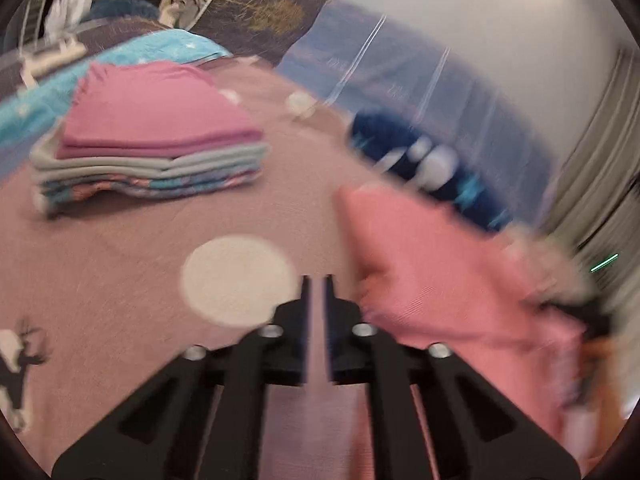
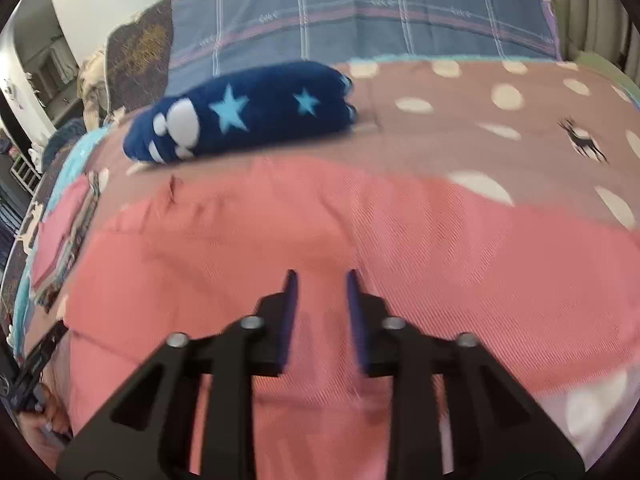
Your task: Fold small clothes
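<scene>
A salmon-pink garment (image 2: 360, 240) lies spread on the brown dotted bedspread (image 2: 460, 128); in the left wrist view it (image 1: 448, 280) lies to the right of my left gripper. My left gripper (image 1: 318, 280) hovers over the bedspread (image 1: 120, 260) with its jaws nearly together, a narrow gap between them and nothing held. My right gripper (image 2: 322, 276) is open and empty, just above the middle of the pink garment. A stack of folded clothes (image 1: 156, 140), pink on top, sits at the far left; it also shows in the right wrist view (image 2: 60, 240).
A folded navy blanket with stars (image 2: 248, 112) lies beyond the pink garment, also seen in the left wrist view (image 1: 432, 168). A blue plaid pillow or headboard cover (image 2: 360, 12) stands behind. A turquoise quilt (image 1: 152, 48) and piled bedding lie at the far left.
</scene>
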Demonstrator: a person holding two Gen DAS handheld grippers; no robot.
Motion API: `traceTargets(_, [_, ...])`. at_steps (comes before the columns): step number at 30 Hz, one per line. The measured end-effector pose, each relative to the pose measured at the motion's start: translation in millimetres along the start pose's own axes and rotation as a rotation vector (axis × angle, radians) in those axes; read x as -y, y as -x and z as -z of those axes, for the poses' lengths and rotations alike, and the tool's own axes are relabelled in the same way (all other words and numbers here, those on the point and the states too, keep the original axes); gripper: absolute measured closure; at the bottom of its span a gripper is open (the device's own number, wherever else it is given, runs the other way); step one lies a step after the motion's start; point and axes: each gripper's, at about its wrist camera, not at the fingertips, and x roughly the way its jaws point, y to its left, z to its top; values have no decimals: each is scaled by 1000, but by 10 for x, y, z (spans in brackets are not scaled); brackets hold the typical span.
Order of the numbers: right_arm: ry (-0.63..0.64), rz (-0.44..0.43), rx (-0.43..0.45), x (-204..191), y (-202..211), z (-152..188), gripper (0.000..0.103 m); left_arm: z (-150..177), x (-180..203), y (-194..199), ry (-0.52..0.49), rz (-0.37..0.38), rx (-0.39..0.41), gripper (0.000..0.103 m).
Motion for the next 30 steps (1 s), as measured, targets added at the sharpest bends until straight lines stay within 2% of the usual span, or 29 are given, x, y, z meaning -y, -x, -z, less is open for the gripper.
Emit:
traceTargets(2, [3,66,-82,45,-236,-8,103,-94,131,8,-27,56,-2,98])
traceTargets(3, [-10,65,-94,84,-306,-3,103,-117,227,-3,-62,60,1,98])
traceTargets(5, [-40,80,-84,58,-275,-34,103,-126,507,-101,-175,60,-11,98])
traceTargets(7, [-23,109,-52,-113,-160,-87,102,-84,690,-273,-225,48,-54,98])
traceTargets(10, [72,10,-30,-574,-40,-183,99,52,727,-487,-230,-17,-106,98])
traceTargets(12, [141,-62,-42,-962,-22,-232,99,131,628,-502,-205,-25,-122,98])
traceTargets(14, [233,-140,-62,-1423,-60,-268,99,100,472,-449,-142,-3,-118,98])
traceTargets(15, [271,-163,-70,-1611,-93,-279,99,87,415,-404,-130,1,-105,95])
traceTargets(17, [357,-196,-85,-2030,-192,-322,96,62,337,-312,-126,-16,-59,79])
traceTargets(18, [397,-202,-92,-2215,-260,-330,91,66,306,-298,-126,-27,-51,67])
traceTargets(21, [494,-194,-133,-2716,-551,-324,72,78,234,-371,-98,1,-91,65])
traceTargets(24, [549,-168,-174,-3019,-843,-294,61,87,193,-511,-83,33,-157,65])
traceTargets(26, [570,-143,-184,-3178,-1003,-306,51,83,187,-541,-79,44,-171,71])
traceTargets(27, [578,-138,-190,-3246,-1079,-319,45,78,177,-545,-78,52,-179,89])
traceTargets(28, [587,-130,-195,-3273,-1133,-294,47,83,183,-561,-86,38,-192,96])
traceTargets(29, [602,-116,-208,-3314,-1198,-281,61,97,205,-562,-102,11,-197,96])
traceTargets(30, [620,-86,-221,-3353,-1266,-260,96,114,261,-539,-135,-37,-196,97])
